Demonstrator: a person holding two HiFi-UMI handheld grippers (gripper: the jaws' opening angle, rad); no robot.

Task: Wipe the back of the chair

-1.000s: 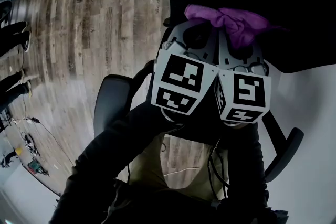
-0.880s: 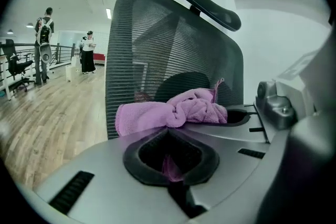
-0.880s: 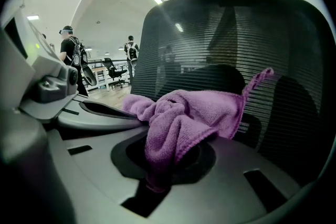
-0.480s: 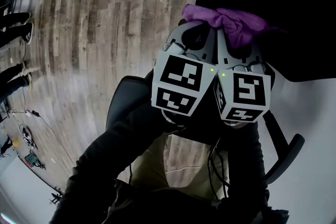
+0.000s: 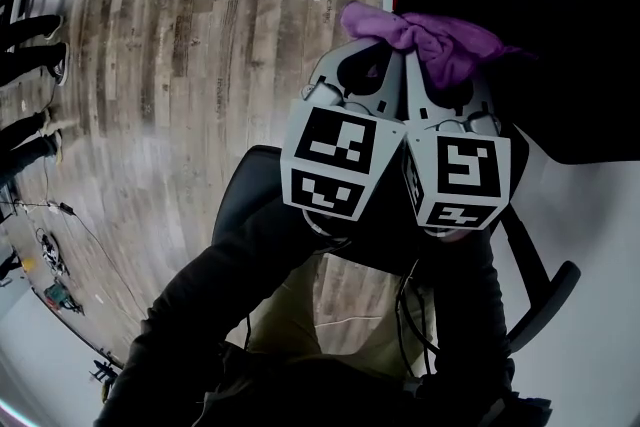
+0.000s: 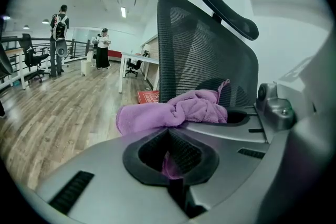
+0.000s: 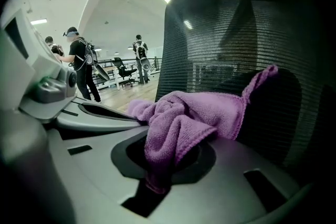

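Right gripper view: right claw and left claw both clamp the purple cloth; press it flat against the chair back at twelve o'clock

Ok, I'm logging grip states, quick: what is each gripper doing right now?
Left gripper: shut on the purple cloth.
Right gripper: shut on the same purple cloth.

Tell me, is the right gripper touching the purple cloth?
Touching. The right gripper view shows the purple cloth pinched between the shut jaws of the right gripper, with the rest bunching out past them.
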